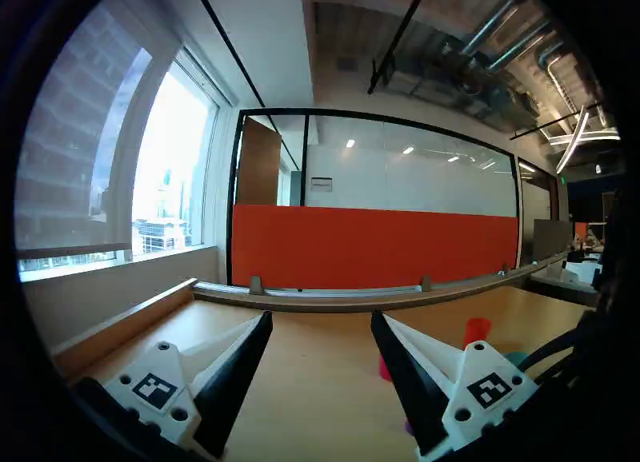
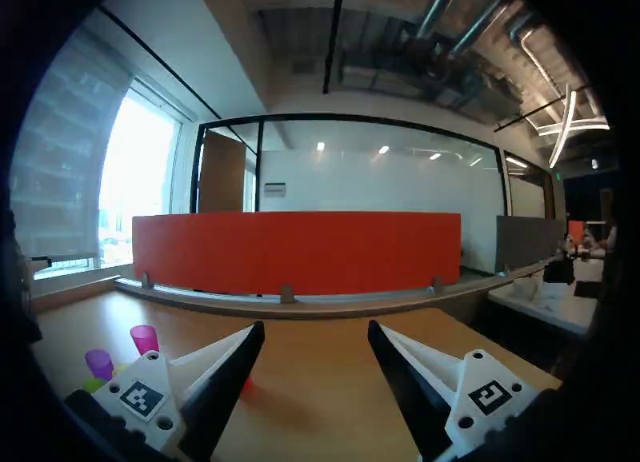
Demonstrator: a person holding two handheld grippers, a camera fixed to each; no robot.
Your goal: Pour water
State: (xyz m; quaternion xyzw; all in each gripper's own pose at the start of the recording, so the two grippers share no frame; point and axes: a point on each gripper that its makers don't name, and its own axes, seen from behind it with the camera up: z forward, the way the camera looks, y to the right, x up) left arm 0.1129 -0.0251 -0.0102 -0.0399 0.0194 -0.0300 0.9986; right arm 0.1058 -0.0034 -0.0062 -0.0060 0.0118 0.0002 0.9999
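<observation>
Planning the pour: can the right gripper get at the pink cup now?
Probably yes: the right gripper is open and empty; the pink cup stands upright, off-centre, with nothing blocking it.

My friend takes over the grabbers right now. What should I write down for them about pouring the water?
Left gripper: open, holding nothing, above the wooden table.
Right gripper: open, holding nothing.
Cups: in the right gripper view a pink cup and a purple cup stand upright left of the fingers; in the left gripper view a red cup is on the right.
Done: nothing gripped, no pouring begun.
Left: grasp a cup with water and pour into another; I cannot tell which cup holds water.
</observation>
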